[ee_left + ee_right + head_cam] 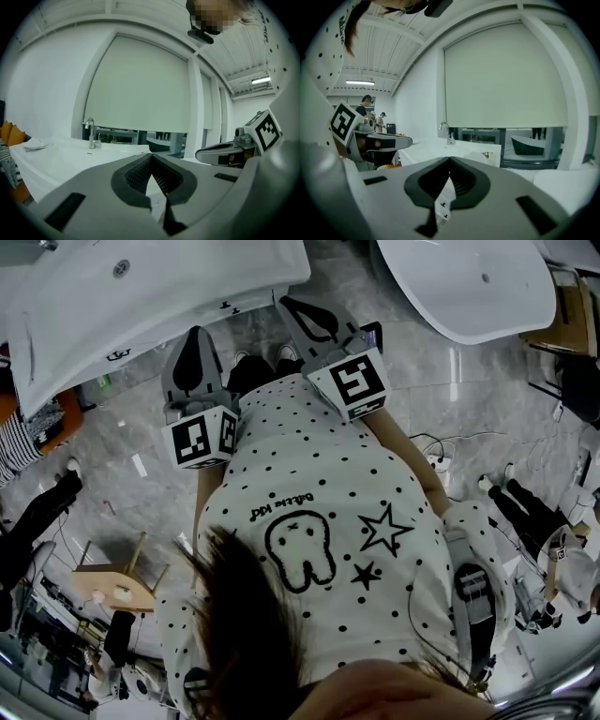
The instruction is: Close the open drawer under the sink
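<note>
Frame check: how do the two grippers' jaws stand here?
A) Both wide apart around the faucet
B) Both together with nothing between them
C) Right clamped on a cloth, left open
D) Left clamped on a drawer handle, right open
B: in each gripper view the tips of the left gripper and the right gripper meet with nothing between them, short of the sink counter.

Sink [141, 296]: glossy white, smooth | floor [450, 371]: polished grey marble-look | left gripper [151, 158], right gripper [450, 161]: matt grey plastic shells | pads [137, 174]: dark, ribbed, rubbery | shirt [309, 474]: white cloth, black dots | faucet [90, 131]: shiny metal | stool [108, 576]: bare wood | blind [140, 84]: matt, even
</note>
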Tool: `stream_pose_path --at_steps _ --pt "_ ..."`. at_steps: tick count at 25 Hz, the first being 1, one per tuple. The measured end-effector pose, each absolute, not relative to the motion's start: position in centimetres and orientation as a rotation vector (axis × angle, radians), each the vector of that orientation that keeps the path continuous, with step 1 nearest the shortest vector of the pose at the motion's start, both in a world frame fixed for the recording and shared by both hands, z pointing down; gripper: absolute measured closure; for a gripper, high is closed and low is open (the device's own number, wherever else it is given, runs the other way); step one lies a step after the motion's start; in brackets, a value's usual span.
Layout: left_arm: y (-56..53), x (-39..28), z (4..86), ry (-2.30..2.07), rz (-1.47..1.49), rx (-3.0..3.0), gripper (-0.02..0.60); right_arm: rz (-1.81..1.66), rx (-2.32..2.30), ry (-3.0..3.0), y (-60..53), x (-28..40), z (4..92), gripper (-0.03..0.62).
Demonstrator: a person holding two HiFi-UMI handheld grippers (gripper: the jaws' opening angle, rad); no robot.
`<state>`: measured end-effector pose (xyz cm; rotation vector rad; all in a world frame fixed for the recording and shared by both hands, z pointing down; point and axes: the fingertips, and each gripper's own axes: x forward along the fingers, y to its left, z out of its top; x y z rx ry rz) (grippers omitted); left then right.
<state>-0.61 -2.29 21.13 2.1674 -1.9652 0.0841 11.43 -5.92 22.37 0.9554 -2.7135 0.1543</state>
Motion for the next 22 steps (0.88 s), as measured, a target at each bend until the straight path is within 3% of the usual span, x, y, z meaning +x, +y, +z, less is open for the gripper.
stream_pose_path --at_steps 22 --pt "-2.31 -0.34 21.04 -1.956 0.087 2.193 0.577 0.167 0.956 -2.714 -5.88 11.55 22.44 0.579"
